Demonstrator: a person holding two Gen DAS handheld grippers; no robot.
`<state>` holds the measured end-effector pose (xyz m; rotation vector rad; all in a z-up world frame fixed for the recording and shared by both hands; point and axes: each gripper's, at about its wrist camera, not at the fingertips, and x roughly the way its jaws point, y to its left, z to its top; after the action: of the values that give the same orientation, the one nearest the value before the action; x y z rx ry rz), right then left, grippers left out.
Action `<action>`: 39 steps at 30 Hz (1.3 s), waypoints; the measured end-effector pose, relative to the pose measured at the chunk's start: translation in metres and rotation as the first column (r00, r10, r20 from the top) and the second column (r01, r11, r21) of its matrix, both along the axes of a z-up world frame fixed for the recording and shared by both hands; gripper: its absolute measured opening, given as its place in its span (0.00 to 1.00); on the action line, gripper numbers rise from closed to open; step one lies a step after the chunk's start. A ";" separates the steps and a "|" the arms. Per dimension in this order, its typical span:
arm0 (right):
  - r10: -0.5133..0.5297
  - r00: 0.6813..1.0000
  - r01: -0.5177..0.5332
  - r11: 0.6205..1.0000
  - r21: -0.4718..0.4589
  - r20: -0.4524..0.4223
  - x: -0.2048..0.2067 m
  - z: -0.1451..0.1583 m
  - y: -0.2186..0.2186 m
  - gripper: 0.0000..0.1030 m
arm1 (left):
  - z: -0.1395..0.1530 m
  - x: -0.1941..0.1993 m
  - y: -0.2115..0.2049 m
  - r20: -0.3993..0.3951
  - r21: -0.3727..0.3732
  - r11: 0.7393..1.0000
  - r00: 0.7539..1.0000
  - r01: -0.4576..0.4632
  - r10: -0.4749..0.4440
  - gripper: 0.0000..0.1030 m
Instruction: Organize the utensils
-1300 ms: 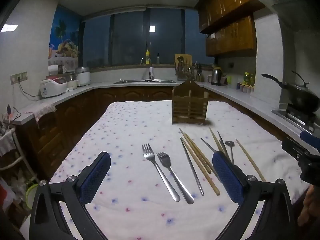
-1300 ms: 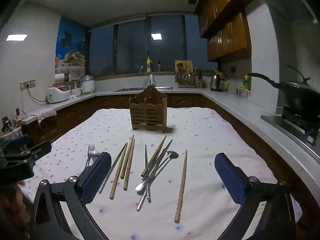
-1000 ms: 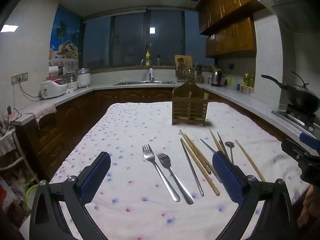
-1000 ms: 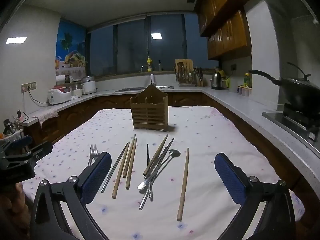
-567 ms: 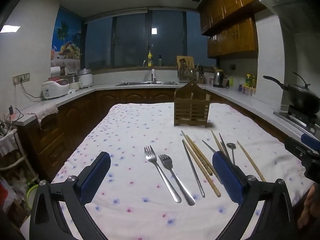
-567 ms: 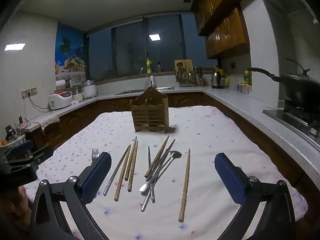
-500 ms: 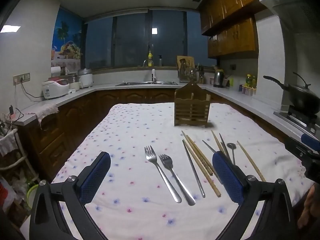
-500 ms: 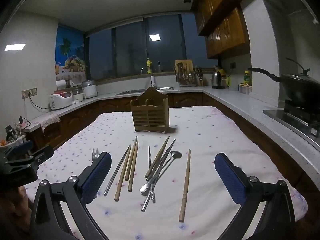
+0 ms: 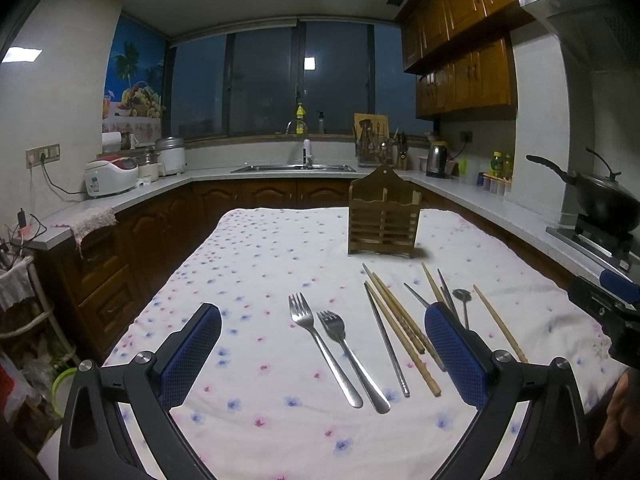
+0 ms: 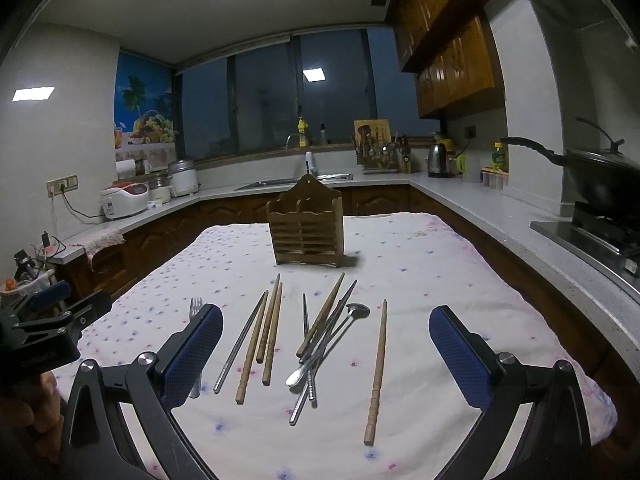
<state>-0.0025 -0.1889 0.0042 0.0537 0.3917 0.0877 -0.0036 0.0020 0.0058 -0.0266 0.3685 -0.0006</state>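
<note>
Since the earlier frames, both cameras have drifted only slightly, with the right wrist view tilting up a little, while every utensil lies where it did on the flowered tablecloth point(image 9: 256, 248). Both grippers hover above the near edge of the table. The left gripper point(image 9: 322, 350) has its blue-padded fingers spread wide apart with nothing between them, and the right gripper point(image 10: 326, 346) is likewise spread wide and holds nothing.

Two metal forks point(image 9: 326, 346) lie side by side, tines pointing away, in the middle of the left wrist view. Just to their right lie a metal chopstick point(image 9: 387, 344) and a pair of wooden chopsticks point(image 9: 402, 332), roughly parallel. Further right, a small metal spoon point(image 10: 332, 338) rests crossed over more metal and wooden chopsticks in a loose pile point(image 10: 320, 336). A single wooden chopstick point(image 10: 378, 372) lies apart on the right side of that pile.

The wooden utensil holder point(image 10: 306, 226) stands upright further back on the cloth, well apart from the utensils. A black wok point(image 10: 592, 176) sits on the stove at the right, and a sink point(image 9: 294, 168) runs under the dark windows behind
</note>
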 end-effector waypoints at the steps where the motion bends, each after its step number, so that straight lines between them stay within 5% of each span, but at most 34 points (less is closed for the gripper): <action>1: 0.001 1.000 -0.001 1.000 0.000 0.001 0.000 0.000 0.000 1.00 | 0.000 0.000 0.000 -0.002 0.001 1.000 1.000 0.000 0.000 0.99; 39: 0.011 1.000 -0.011 1.000 0.005 -0.005 0.001 -0.001 0.006 1.00 | -0.006 0.019 0.012 -0.057 -0.050 0.999 0.998 0.001 -0.004 0.99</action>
<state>-0.0018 -0.1830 0.0033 0.0563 0.3973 0.0992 0.0159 0.0137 0.0001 -0.0753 0.4252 -0.0118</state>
